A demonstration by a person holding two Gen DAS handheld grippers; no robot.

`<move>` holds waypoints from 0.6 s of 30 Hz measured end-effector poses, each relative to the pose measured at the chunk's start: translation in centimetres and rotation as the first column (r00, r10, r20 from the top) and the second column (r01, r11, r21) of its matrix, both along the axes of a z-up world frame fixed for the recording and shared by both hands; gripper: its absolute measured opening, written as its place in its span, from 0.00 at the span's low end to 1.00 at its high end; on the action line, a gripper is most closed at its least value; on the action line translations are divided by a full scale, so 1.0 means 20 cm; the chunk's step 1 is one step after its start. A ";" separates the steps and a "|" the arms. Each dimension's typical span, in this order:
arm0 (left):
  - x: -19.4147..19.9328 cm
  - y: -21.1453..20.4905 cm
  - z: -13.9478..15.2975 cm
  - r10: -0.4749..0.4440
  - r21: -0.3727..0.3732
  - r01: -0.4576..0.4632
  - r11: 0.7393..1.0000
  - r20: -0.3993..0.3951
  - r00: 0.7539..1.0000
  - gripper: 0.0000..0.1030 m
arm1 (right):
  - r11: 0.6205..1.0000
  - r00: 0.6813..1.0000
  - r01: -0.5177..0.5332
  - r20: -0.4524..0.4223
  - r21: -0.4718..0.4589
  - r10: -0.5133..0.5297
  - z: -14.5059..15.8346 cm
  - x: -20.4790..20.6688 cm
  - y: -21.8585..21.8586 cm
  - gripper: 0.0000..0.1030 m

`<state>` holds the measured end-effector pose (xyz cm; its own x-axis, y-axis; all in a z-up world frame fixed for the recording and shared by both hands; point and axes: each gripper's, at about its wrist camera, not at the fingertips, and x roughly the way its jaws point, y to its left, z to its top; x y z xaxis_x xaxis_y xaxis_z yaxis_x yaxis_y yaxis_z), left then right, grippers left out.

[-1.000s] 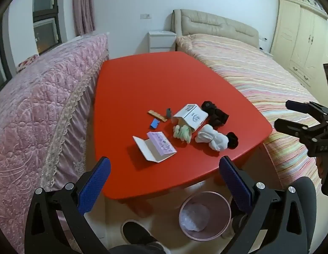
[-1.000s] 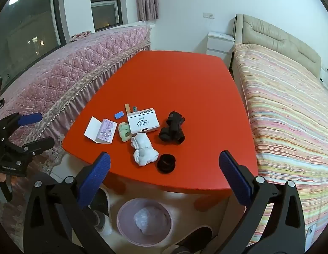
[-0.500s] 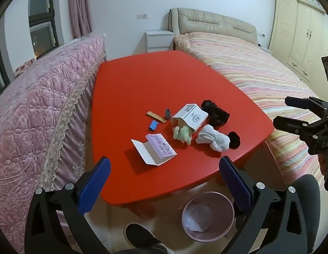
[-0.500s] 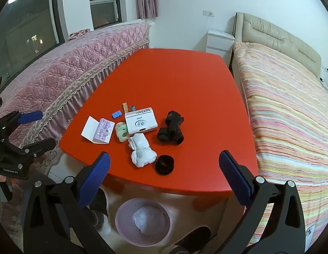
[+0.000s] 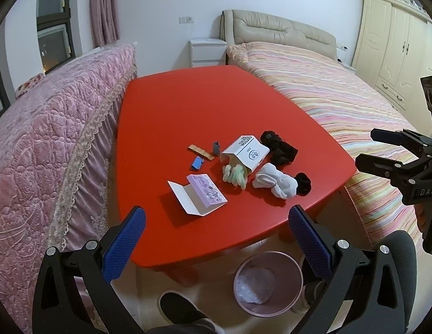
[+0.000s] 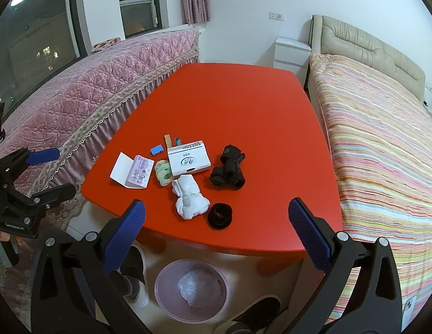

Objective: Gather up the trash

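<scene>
Two claws, left claw [image 5: 213, 239] and right claw [image 6: 216, 236], both spread and carrying nothing. Ahead of them on the red desk [image 6: 243, 105] we count a white box [image 6: 188, 159], a pink card [image 6: 136, 172], small scraps [image 5: 200, 156] and rolled socks [image 6: 189, 200], all untouched. Below the claws, the pink bin [image 6: 192, 289] holds one crumpled white wad; by our reckoning nearly everything remains.

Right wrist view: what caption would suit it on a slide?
Open gripper above a red table strewn with socks and boxes, pink bin below.
</scene>
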<state>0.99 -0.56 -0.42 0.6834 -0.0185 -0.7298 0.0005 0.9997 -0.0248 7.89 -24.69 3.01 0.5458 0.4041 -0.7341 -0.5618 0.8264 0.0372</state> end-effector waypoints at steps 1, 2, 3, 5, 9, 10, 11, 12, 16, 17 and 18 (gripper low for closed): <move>0.00 0.00 0.00 0.000 0.001 0.000 1.000 0.001 1.000 0.95 | 1.000 1.000 0.000 0.002 -0.001 0.000 0.00 0.00 0.00 0.97; 0.00 0.00 0.00 0.000 0.001 0.000 1.000 0.001 1.000 0.95 | 1.000 1.000 0.000 0.002 -0.001 0.000 0.00 0.00 0.00 0.97; 0.00 0.00 0.00 0.000 0.001 0.000 1.000 0.001 1.000 0.95 | 1.000 1.000 0.000 0.001 -0.001 0.000 0.00 0.00 0.00 0.97; 0.00 0.00 0.00 0.001 0.001 -0.001 1.000 0.001 1.000 0.95 | 1.000 1.000 0.000 0.002 -0.001 0.000 0.00 0.00 0.00 0.97; 0.00 0.00 0.00 0.001 0.001 -0.001 1.000 0.000 1.000 0.95 | 1.000 1.000 0.000 0.002 -0.001 0.000 0.01 0.00 0.00 0.97; 0.00 0.00 0.00 0.000 0.001 0.000 1.000 0.000 1.000 0.95 | 1.000 1.000 0.001 0.002 -0.001 -0.001 0.01 0.00 0.00 0.97; 0.00 0.00 0.00 0.000 0.002 0.000 1.000 0.000 1.000 0.95 | 1.000 1.000 0.001 0.001 -0.001 -0.001 0.01 0.00 0.00 0.97; 0.00 0.00 0.00 0.001 0.002 -0.001 1.000 0.001 1.000 0.95 | 1.000 1.000 0.001 0.000 0.000 -0.001 0.01 0.00 0.00 0.97; 0.00 0.00 0.01 0.001 0.001 -0.001 1.000 0.002 1.000 0.95 | 1.000 1.000 0.002 0.001 -0.001 -0.002 0.01 0.00 0.00 0.97; 0.00 0.00 0.01 0.001 0.001 -0.001 1.000 0.002 1.000 0.95 | 1.000 1.000 0.002 0.001 -0.001 -0.002 0.01 0.00 0.00 0.97; 0.00 0.00 0.01 0.000 0.000 0.000 1.000 0.001 1.000 0.95 | 1.000 1.000 0.002 0.002 -0.001 -0.002 0.01 0.00 0.00 0.97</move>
